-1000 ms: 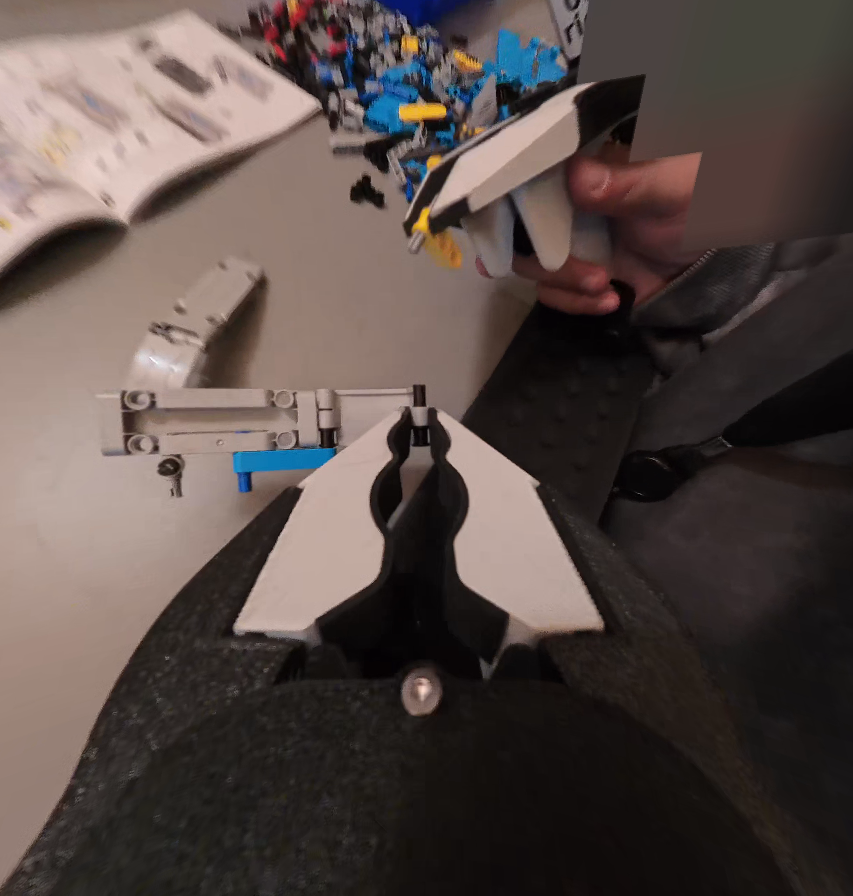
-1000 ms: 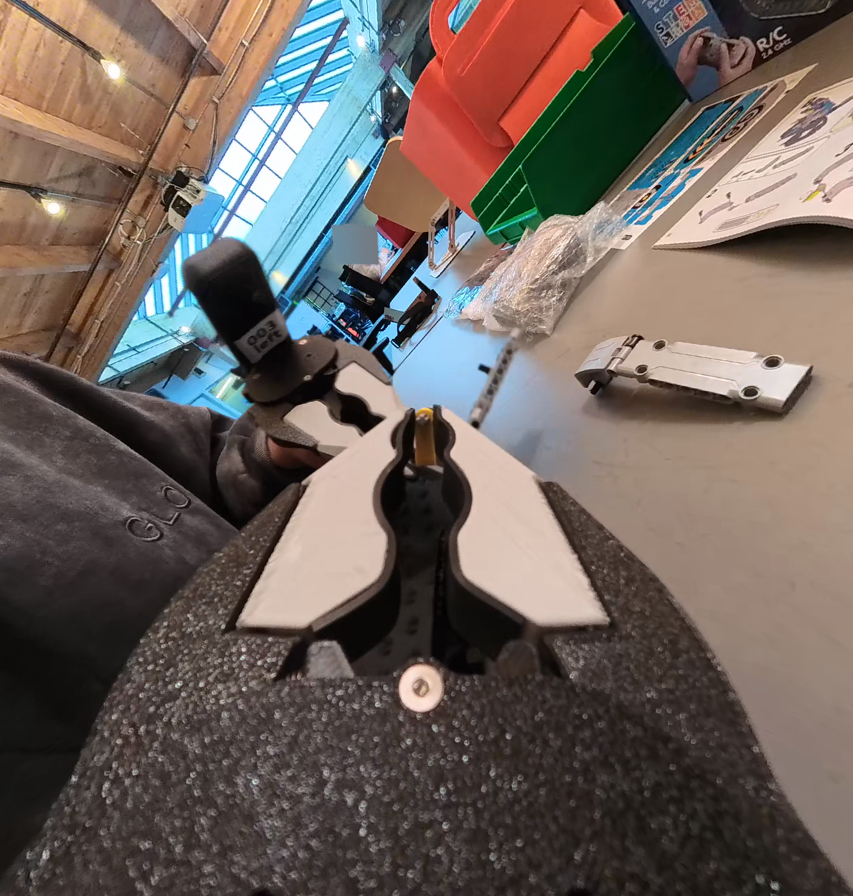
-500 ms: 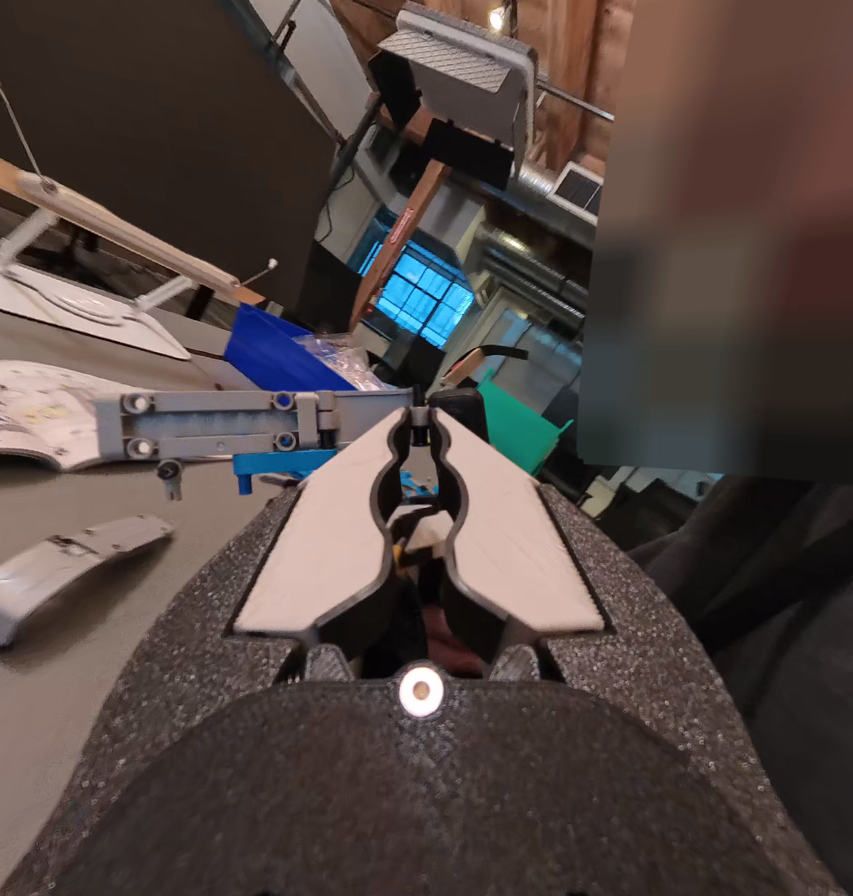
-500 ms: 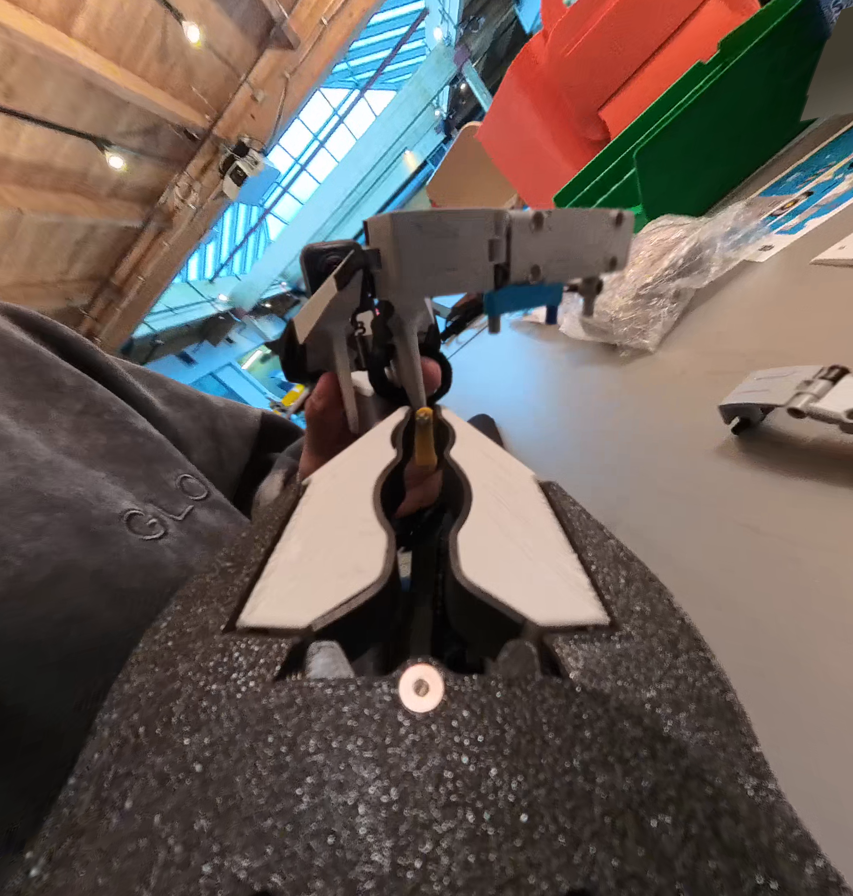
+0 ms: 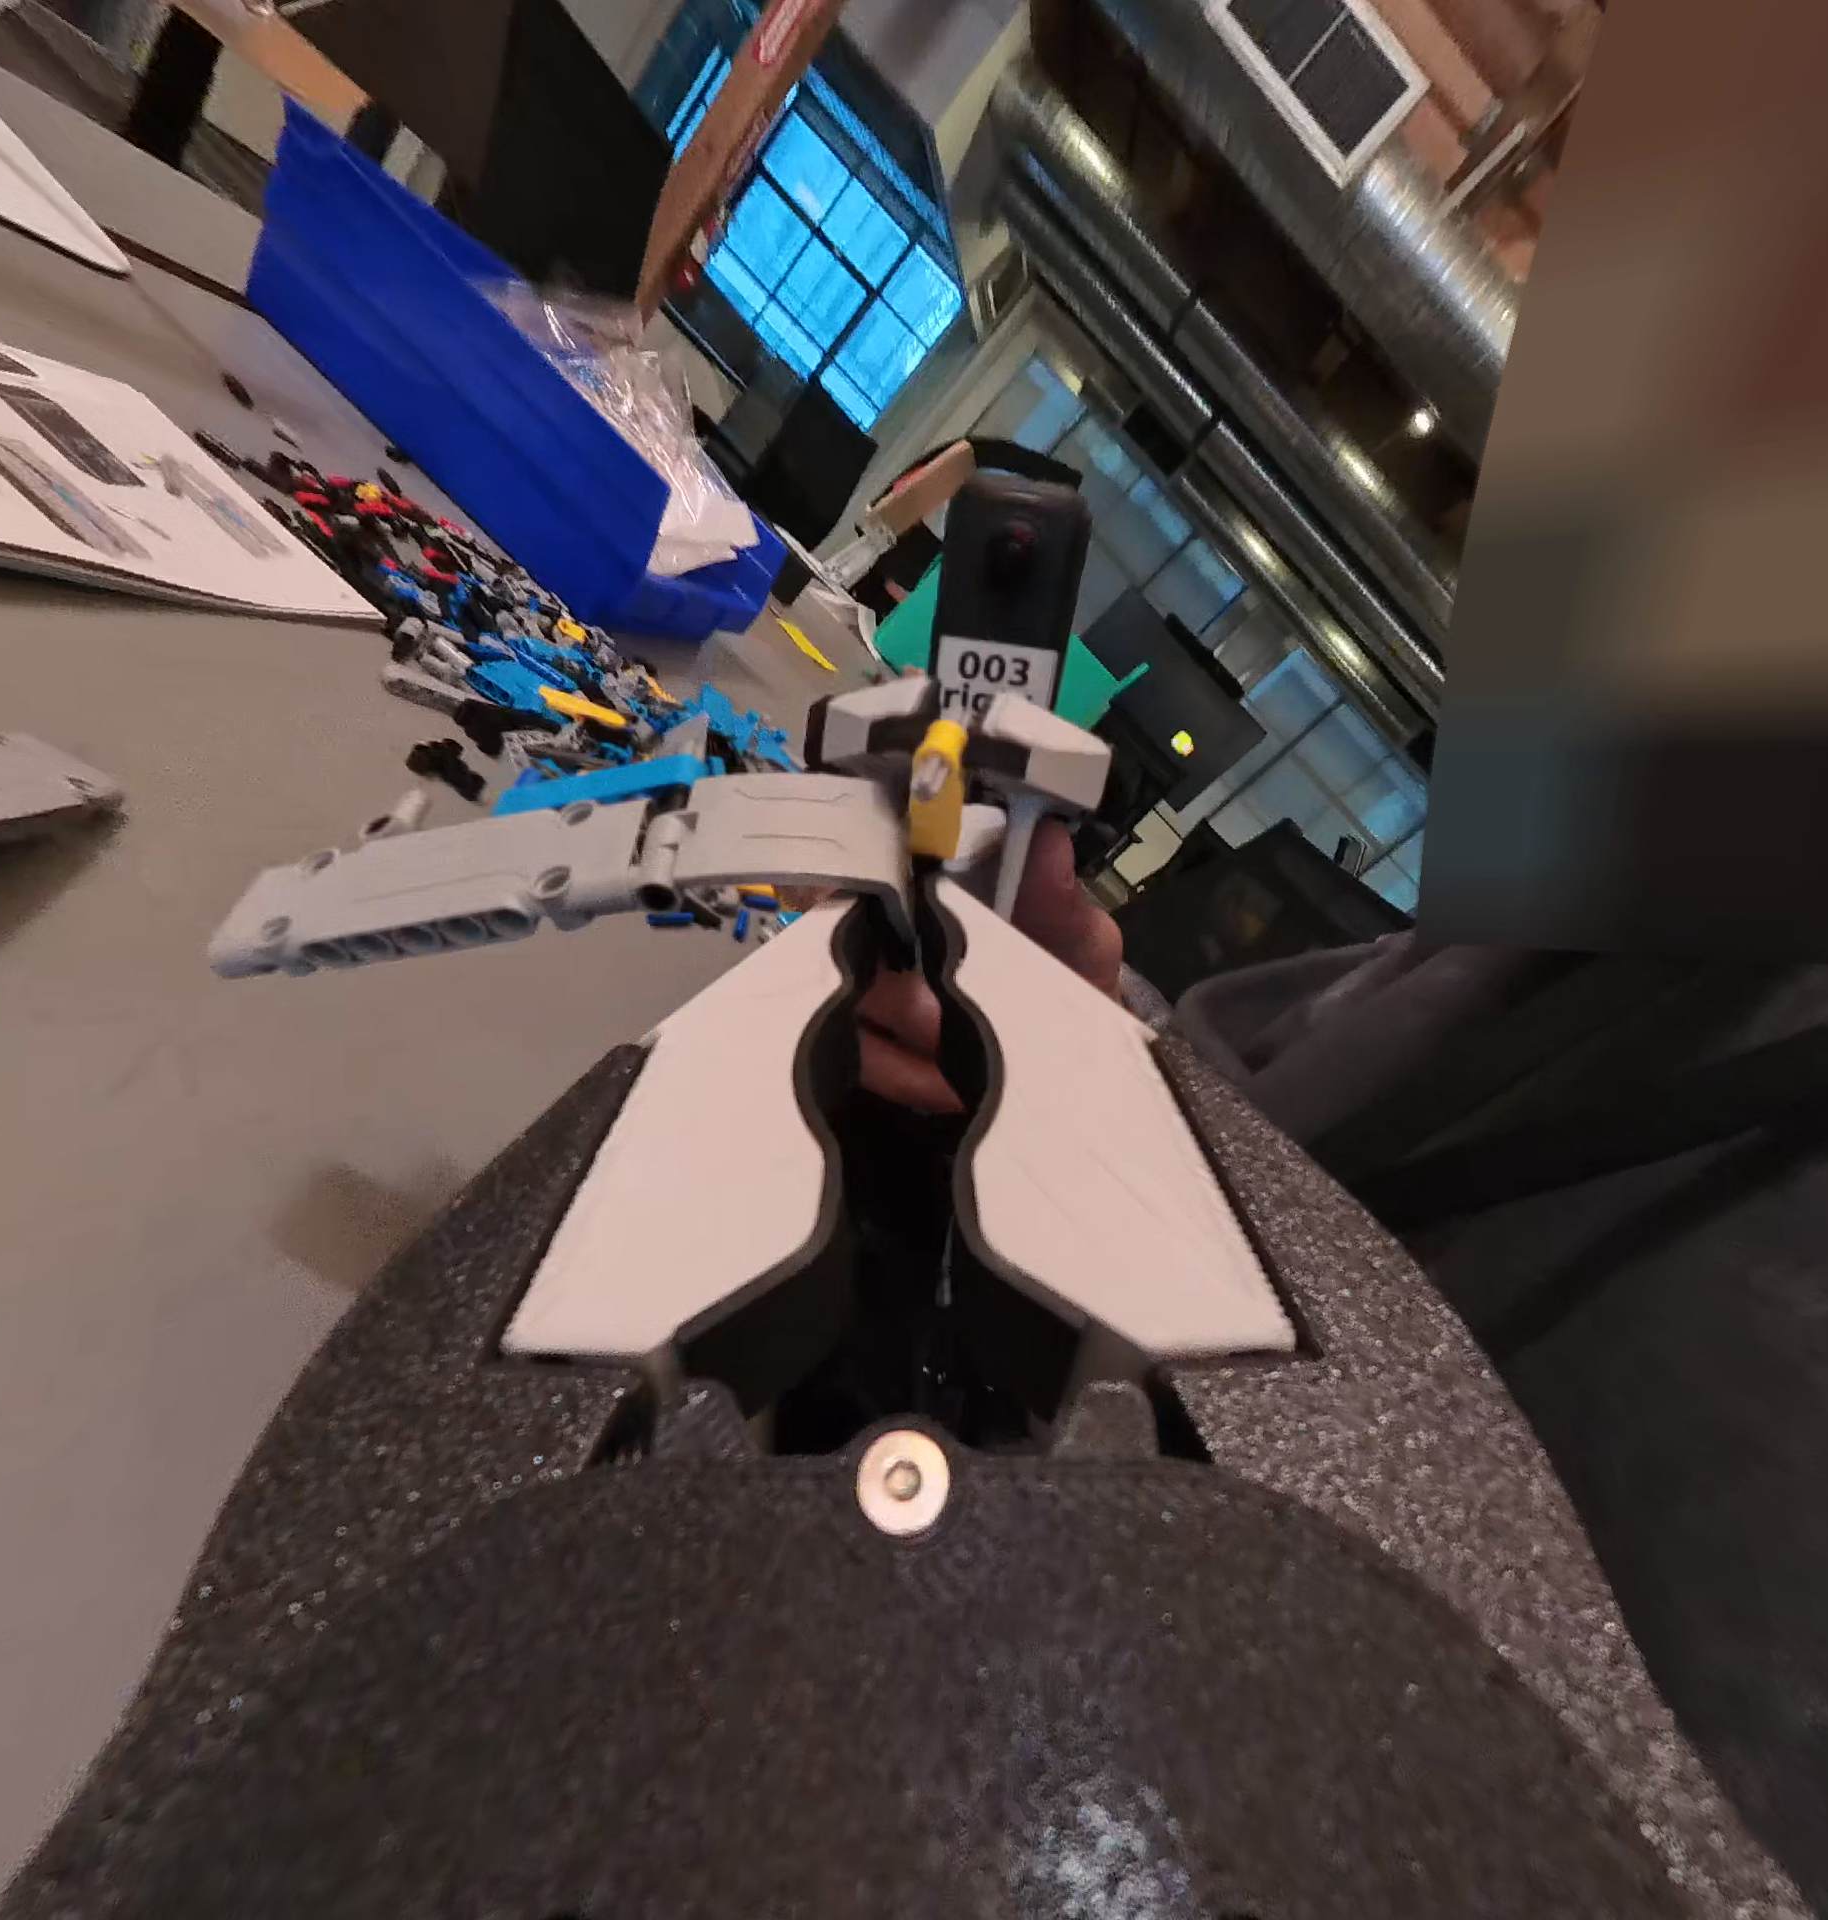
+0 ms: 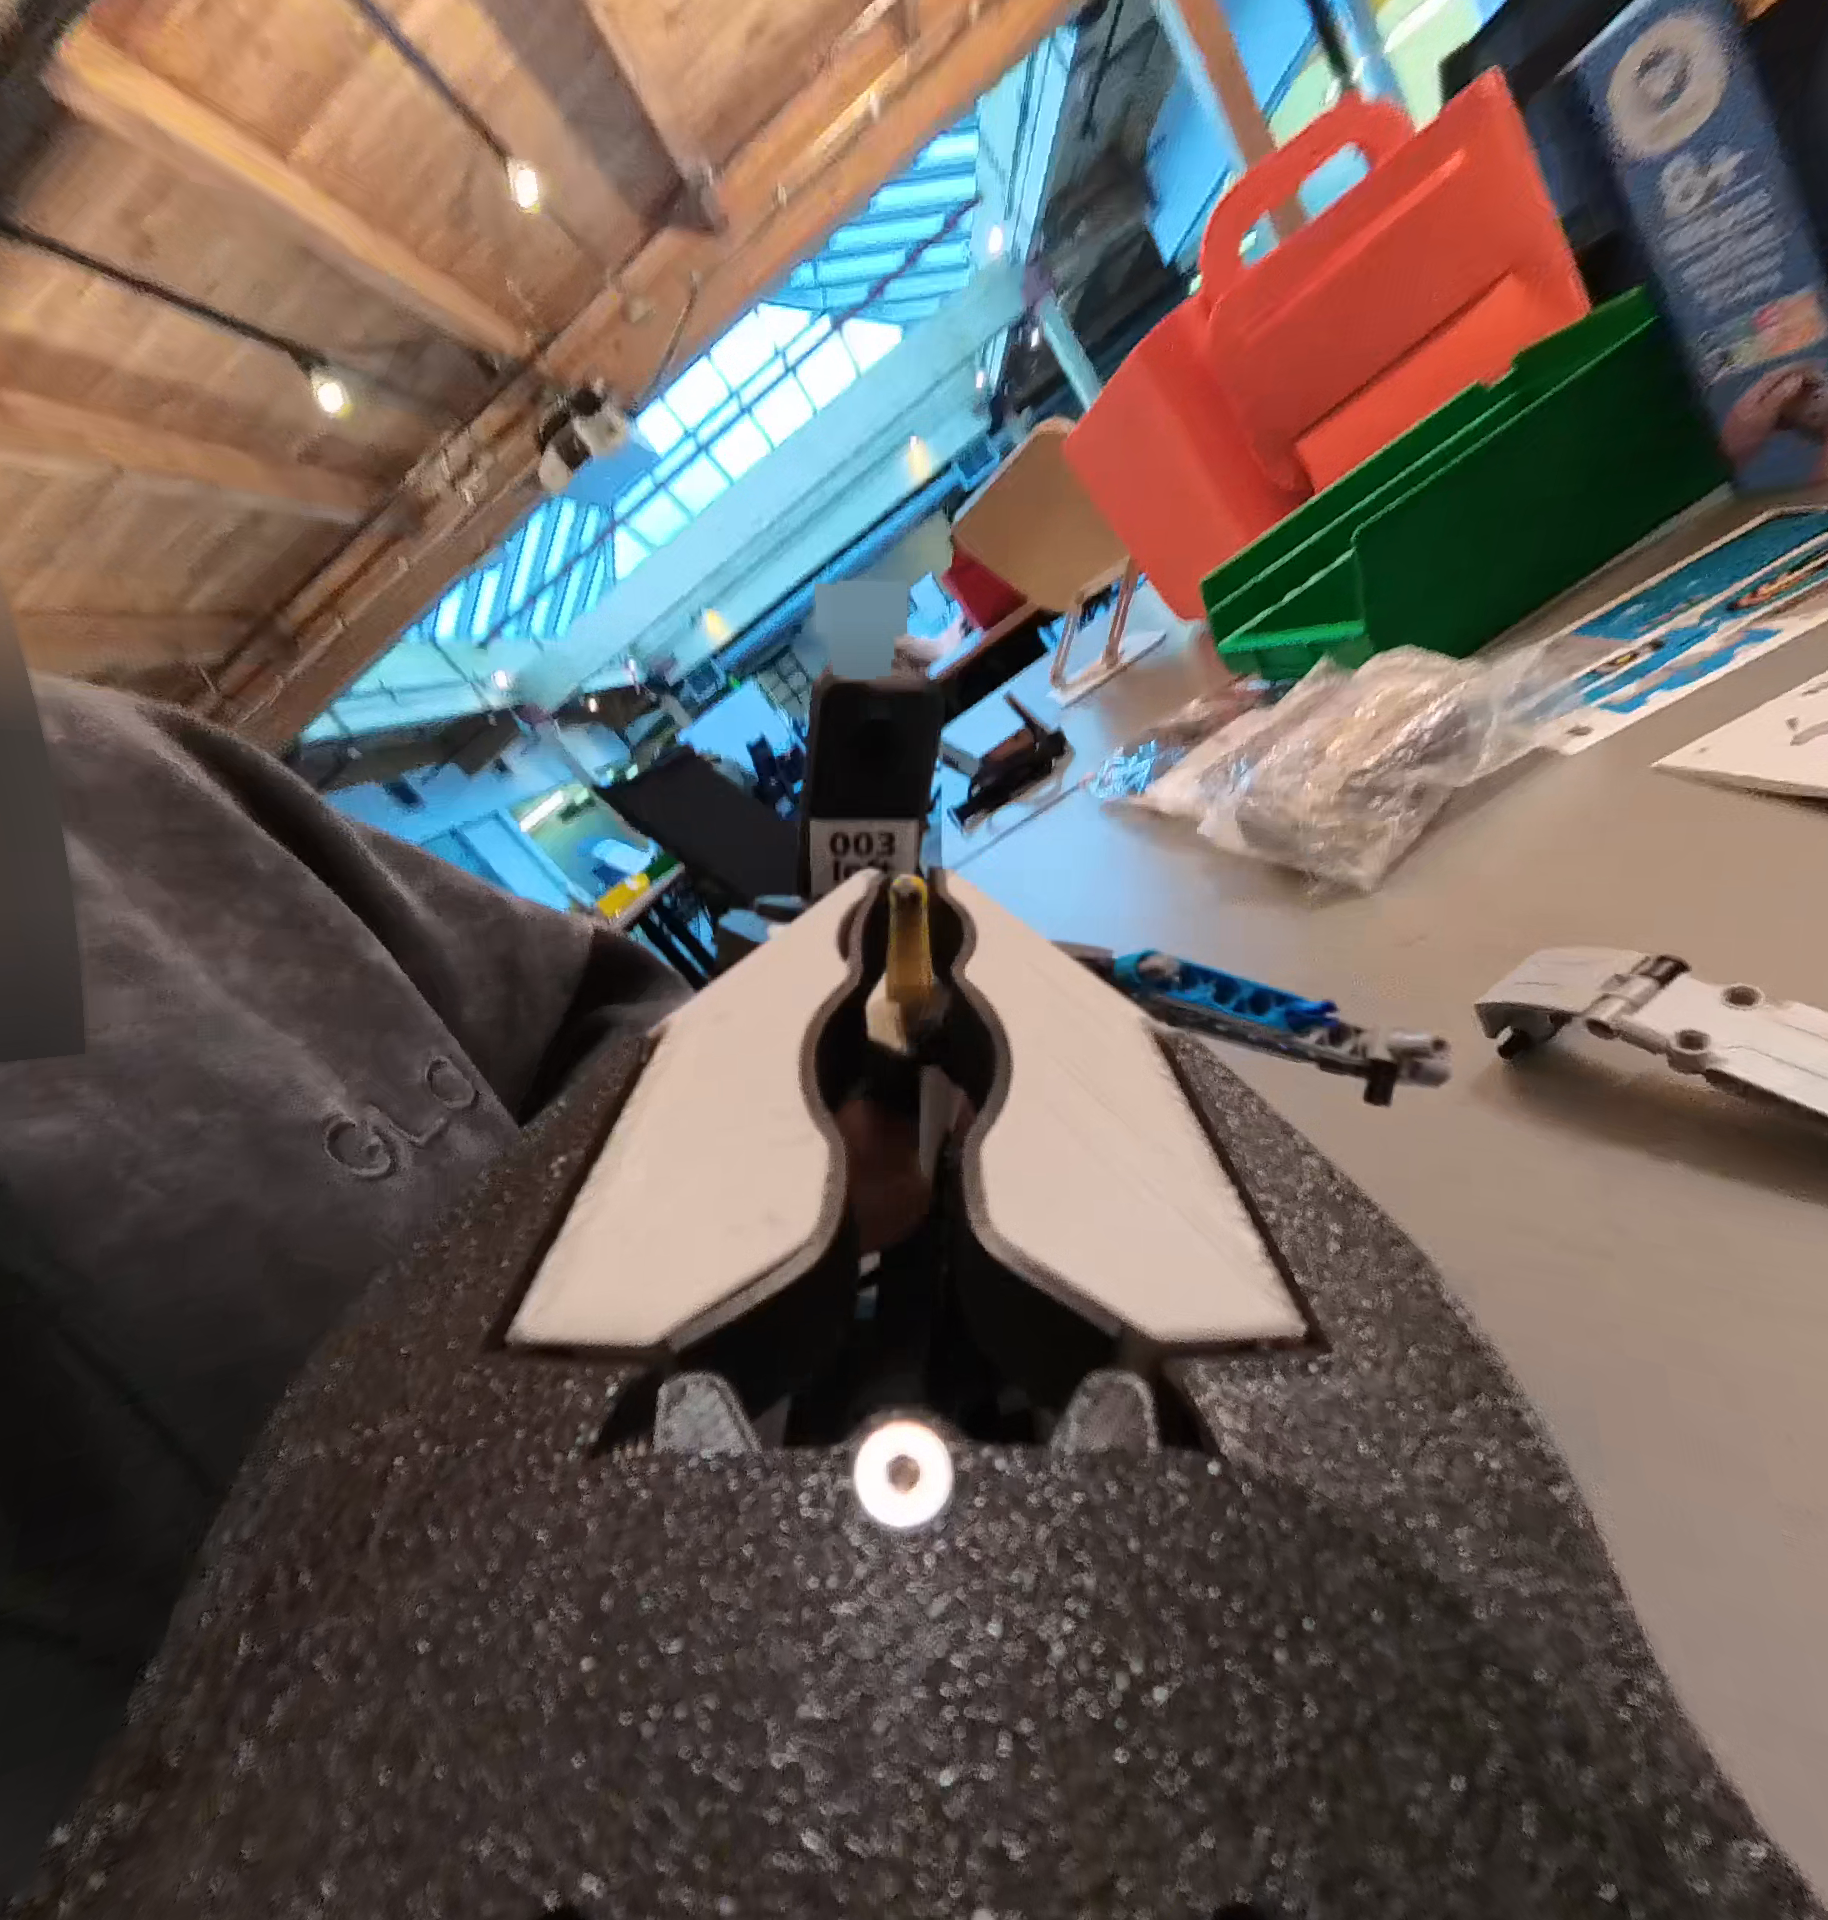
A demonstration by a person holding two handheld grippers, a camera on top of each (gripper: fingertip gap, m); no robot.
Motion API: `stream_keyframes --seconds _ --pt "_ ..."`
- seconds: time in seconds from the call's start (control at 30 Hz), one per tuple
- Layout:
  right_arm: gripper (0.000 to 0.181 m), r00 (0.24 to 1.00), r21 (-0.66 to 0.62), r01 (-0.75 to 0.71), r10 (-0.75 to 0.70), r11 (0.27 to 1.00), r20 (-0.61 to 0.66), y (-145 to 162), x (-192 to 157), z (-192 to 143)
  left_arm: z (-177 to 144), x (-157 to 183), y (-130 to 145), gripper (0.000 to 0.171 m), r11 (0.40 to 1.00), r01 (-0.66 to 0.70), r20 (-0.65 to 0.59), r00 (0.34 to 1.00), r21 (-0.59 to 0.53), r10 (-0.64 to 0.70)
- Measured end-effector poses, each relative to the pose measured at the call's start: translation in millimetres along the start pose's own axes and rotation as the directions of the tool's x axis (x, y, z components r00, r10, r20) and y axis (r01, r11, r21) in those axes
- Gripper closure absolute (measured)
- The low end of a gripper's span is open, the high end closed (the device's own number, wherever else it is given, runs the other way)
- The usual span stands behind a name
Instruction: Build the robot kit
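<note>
My left gripper (image 5: pixel 915 894) is shut on one end of a grey hinged panel assembly (image 5: pixel 536 883), held above the table and reaching out to the left. My right gripper (image 6: pixel 905 883) is shut on a yellow pin (image 6: pixel 905 945). In the left wrist view the right gripper (image 5: pixel 957 743) faces me just beyond my fingertips, and its yellow pin (image 5: pixel 936 795) touches the held end of the assembly. In the right wrist view the assembly (image 6: pixel 1253 1013) shows edge-on with a blue part, sticking out to the right behind my fingers.
A pile of small blue, black, red and yellow bricks (image 5: pixel 536 644) lies beside a blue bin (image 5: pixel 453 343) and an open booklet (image 5: pixel 89 478). A second grey hinged panel (image 6: pixel 1668 1039) lies on the table. Plastic bags (image 6: pixel 1336 769), a green bin (image 6: pixel 1461 540) and an orange case (image 6: pixel 1336 343) stand farther back. Only a small space, under 4 cm, lies between the two pairs of fingers.
The left gripper has lifted and turned the assembly off the table. The two grippers have closed in head-on, and the yellow pin now meets the assembly's held end.
</note>
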State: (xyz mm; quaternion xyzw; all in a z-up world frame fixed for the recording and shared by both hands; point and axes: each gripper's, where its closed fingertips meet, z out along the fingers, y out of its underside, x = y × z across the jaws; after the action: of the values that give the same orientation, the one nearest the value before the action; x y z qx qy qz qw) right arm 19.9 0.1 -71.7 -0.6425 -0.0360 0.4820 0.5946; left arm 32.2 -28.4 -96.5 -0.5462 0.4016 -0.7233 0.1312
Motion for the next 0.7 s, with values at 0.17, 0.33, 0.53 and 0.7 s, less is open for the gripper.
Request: stream_keyframes --seconds 0.17,0.33,0.53,0.7 --pt "0.175 1.0 -0.003 -0.002 0.002 1.0 0.017 -10.9 4.1 -18.5 -8.4 10.5 -8.0 0.165 0.999 -0.009 -0.11 0.994 0.041 0.014" --pt "0.176 0.997 -0.137 -0.013 0.023 0.991 0.071 11.4 -0.8 -13.3 -15.8 13.2 -12.2 0.165 0.995 -0.1 -0.141 0.985 0.032 0.103" --pt "0.176 0.997 -0.124 0.002 0.008 0.992 0.082 10.7 -2.4 -10.3 -15.8 7.7 -5.9 0.166 0.985 -0.17 -0.109 0.98 -0.027 0.166" --pt "0.176 0.996 -0.129 -0.015 0.027 0.991 0.087 12.3 -1.4 -10.1 -15.7 5.3 -6.6 0.165 0.989 -0.145 -0.118 0.983 -0.02 0.142"
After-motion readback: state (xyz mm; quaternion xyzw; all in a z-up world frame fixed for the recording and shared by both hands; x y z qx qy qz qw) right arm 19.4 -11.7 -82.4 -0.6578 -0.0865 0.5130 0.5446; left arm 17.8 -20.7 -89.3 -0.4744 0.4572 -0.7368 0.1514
